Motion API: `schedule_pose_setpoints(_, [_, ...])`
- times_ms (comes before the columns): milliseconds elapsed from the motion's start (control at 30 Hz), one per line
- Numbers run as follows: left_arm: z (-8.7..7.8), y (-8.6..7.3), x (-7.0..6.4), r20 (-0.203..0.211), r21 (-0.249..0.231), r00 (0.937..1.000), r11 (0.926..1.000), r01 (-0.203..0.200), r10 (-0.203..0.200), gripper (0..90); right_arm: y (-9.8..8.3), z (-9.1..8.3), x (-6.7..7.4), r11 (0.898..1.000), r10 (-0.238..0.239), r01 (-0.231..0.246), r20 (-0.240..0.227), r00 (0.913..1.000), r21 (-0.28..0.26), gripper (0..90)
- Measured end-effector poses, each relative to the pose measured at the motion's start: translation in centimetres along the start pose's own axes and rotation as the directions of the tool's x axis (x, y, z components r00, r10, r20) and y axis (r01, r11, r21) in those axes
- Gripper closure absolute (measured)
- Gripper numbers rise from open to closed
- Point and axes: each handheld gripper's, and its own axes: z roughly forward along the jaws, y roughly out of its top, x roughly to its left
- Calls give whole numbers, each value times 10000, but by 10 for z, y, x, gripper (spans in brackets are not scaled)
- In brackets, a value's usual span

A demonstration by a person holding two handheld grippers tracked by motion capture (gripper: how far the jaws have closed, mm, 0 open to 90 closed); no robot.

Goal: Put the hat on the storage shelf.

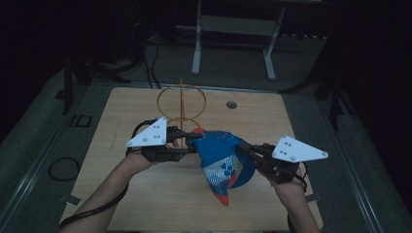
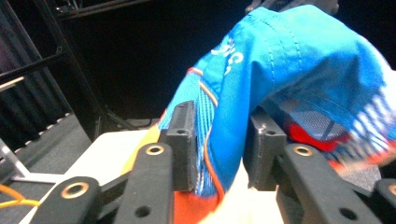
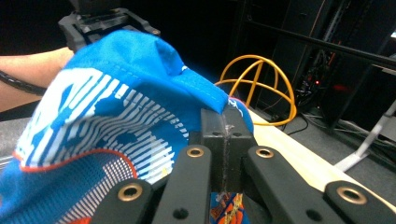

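A blue cap (image 1: 221, 160) with white pattern and orange trim hangs above the wooden table (image 1: 145, 194), stretched between my two grippers. My left gripper (image 1: 197, 143) is at the cap's left side. In the left gripper view its jaws (image 2: 224, 140) stand apart, with a fold of the cap (image 2: 280, 70) loose between the pads. My right gripper (image 1: 243, 148) is at the cap's right side. In the right gripper view its pads (image 3: 224, 135) are pressed together on the cap's edge (image 3: 116, 93). An orange wire stand (image 1: 181, 104) rises just behind the cap.
The wire stand (image 3: 257, 88) is close beyond the cap. A round hole (image 1: 231, 104) is in the table's far right part. A white frame (image 1: 233, 43) stands on the floor behind the table, and a cable loop (image 1: 63, 169) lies on the floor at left.
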Motion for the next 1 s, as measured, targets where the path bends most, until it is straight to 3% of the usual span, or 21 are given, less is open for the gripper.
schedule_pose_setpoints(167, [-18, -7, -2, -565, 73, 9984, 9999, 74, -69, 605, 4, -5, -4, 9999, 33, -32, 72, 10000, -130, 900])
schedule_pose_setpoints(200, [-18, -7, -2, -565, 73, 9984, 9999, 74, -69, 570, 4, -5, -4, 9999, 33, -32, 72, 10000, -130, 900])
schedule_pose_setpoints(267, [-28, -17, -4, -1091, 169, 9936, 9994, 300, -280, 478, 9, -7, -7, 9995, 91, -84, 229, 9997, -294, 900])
schedule_pose_setpoints(300, [-28, -17, -4, -1091, 169, 9936, 9994, 300, -280, 428, 9, -7, -7, 9995, 91, -84, 229, 9997, -294, 900])
schedule_pose_setpoints(333, [-32, -25, -7, -1634, 256, 9858, 9987, 433, -385, 335, 13, -7, -11, 9991, 140, -130, 242, 9996, -401, 900])
schedule_pose_setpoints(367, [-32, -25, -7, -1634, 256, 9858, 9987, 433, -385, 285, 15, -7, -13, 9989, 172, -161, 239, 9996, -447, 900])
schedule_pose_setpoints(400, [-36, -33, -9, -1931, 376, 9799, 9976, 580, -497, 242, 18, -5, -15, 9988, 122, -107, 312, 9994, -480, 900])
schedule_pose_setpoints(433, [-36, -33, -9, -1931, 376, 9799, 9976, 580, -497, 204, 20, -5, -15, 9988, 129, -112, 354, 9993, -468, 900])
schedule_pose_setpoints(467, [-39, -45, -12, -2238, 610, 9727, 9952, 766, -612, 136, 23, -3, -18, 9987, 172, -155, 365, 9992, -482, 900])
schedule_pose_setpoints(533, [-43, -55, -15, -2467, 820, 9669, 9927, 884, -657, 84, 29, 1, -22, 9984, 194, -168, 473, 9987, -543, 900])
schedule_pose_setpoints(567, [-43, -55, -15, -2467, 820, 9669, 9927, 884, -657, 54, 29, 1, -22, 9984, 194, -168, 473, 9987, -543, 900])
schedule_pose_setpoints(667, [-51, -78, -19, -2944, 888, 9480, 9842, 1533, -1211, 27, 42, 9, -30, 9971, 287, -235, 708, 9971, -730, 900])
schedule_pose_setpoints(700, [-51, -78, -19, -2944, 888, 9480, 9842, 1533, -1211, 26, 42, 9, -30, 9971, 287, -235, 708, 9971, -730, 900])
schedule_pose_setpoints(800, [-55, -94, -27, -3292, 970, 9345, 9796, 1758, -1351, 25, 53, 16, -36, 9960, 323, -248, 880, 9956, -853, 900])
schedule_pose_setpoints(867, [-57, -103, -33, -3342, 957, 9308, 9772, 1897, -1480, 25, 64, 26, -42, 9957, 318, -223, 1048, 9940, -903, 900])
schedule_pose_setpoints(900, [-59, -112, -39, -3478, 962, 9250, 9755, 1977, -1531, 25, 68, 30, -44, 9957, 335, -240, 1066, 9937, -899, 900])
schedule_pose_setpoints(967, [-61, -116, -42, -3481, 990, 9242, 9742, 2030, -1571, 25, 72, 34, -45, 9958, 334, -236, 1116, 9932, -881, 900])
schedule_pose_setpoints(1000, [-62, -120, -44, -3566, 1061, 9203, 9717, 2110, -1609, 25, 79, 44, -48, 9962, 335, -234, 1200, 9922, -842, 900])
